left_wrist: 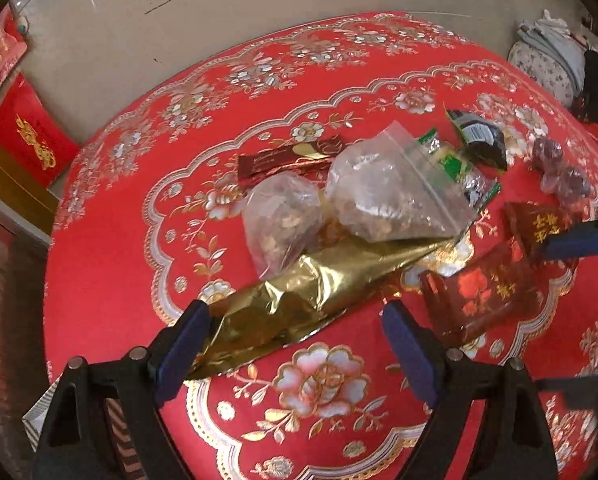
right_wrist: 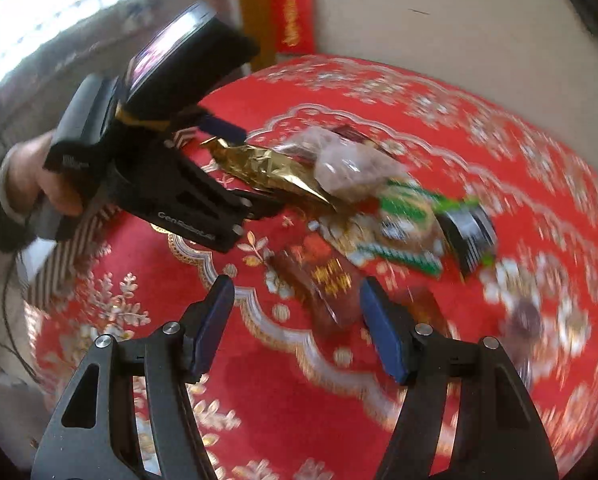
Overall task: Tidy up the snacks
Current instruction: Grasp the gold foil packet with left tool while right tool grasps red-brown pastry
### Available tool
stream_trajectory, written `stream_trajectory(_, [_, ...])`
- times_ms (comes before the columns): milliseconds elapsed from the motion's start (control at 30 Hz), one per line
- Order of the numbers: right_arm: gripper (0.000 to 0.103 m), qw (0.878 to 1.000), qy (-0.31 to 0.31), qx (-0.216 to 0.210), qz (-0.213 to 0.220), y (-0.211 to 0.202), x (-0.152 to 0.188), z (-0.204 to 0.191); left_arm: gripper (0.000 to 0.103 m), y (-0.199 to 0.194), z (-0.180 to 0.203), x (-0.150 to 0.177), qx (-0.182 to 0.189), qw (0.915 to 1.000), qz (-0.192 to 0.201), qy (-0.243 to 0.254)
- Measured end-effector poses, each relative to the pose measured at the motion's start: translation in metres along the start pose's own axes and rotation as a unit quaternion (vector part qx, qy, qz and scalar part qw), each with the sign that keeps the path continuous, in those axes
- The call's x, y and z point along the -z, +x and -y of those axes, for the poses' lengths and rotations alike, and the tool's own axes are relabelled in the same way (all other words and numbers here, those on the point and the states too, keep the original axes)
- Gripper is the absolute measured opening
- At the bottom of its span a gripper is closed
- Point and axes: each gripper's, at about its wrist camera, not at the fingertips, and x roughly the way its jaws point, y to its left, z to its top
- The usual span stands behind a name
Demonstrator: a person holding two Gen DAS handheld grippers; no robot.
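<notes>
A pile of snacks lies on the red flowered tablecloth. My left gripper is open, its jaws either side of a gold foil bag, whose near end touches the left finger. Behind it lie two clear bags of nuts, a dark red bar, a green packet, a black packet and dark red wrapped cakes. My right gripper is open and empty, just above a dark red cake packet. The right wrist view is blurred.
Wrapped dark candies lie at the right of the cloth. A striped box sits at the table's left edge. Red envelopes hang on the wall. Folded cloth lies at the far right.
</notes>
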Motion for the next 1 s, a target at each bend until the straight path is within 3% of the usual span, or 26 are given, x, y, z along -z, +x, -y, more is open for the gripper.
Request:
stream_trajectory(200, [0.066,0.996,-0.072,0.009,-0.058,0.036,-0.011,-0.001,0.09,0.01,0.0,-0.004,-0.01,0.9993,-0.007,0.035])
stream_trajectory(433, [0.066,0.996,-0.058,0.001,-0.07,0.05,-0.014,0.008,0.091,0.017,-0.008,-0.006,0.013,0.9998,-0.003,0.014])
stream_trajectory(500, [0.06,0.996,-0.063,0.004,-0.062,0.046,-0.007,0.002,0.091,0.015,-0.007,-0.002,0.019,0.9997,-0.003,0.014])
stream_trajectory(533, [0.051,0.996,-0.061,0.001,-0.059,0.044,-0.005,-0.001,0.089,0.014,-0.007,0.001,0.024,0.9996,-0.005,0.012])
stream_trajectory(733, [0.048,0.998,-0.042,0.019,-0.052,0.025,0.019,-0.019,0.054,-0.005,0.008,0.023,0.041,0.9991,-0.006,0.006])
stream_trajectory(867, [0.048,0.998,-0.019,0.022,-0.049,0.013,0.037,-0.028,0.039,-0.021,0.026,0.044,0.034,0.9992,-0.018,0.005])
stream_trajectory(1000, [0.048,0.998,-0.002,0.025,-0.055,0.005,0.046,-0.036,0.03,-0.035,0.04,0.063,0.023,0.9993,-0.028,-0.01])
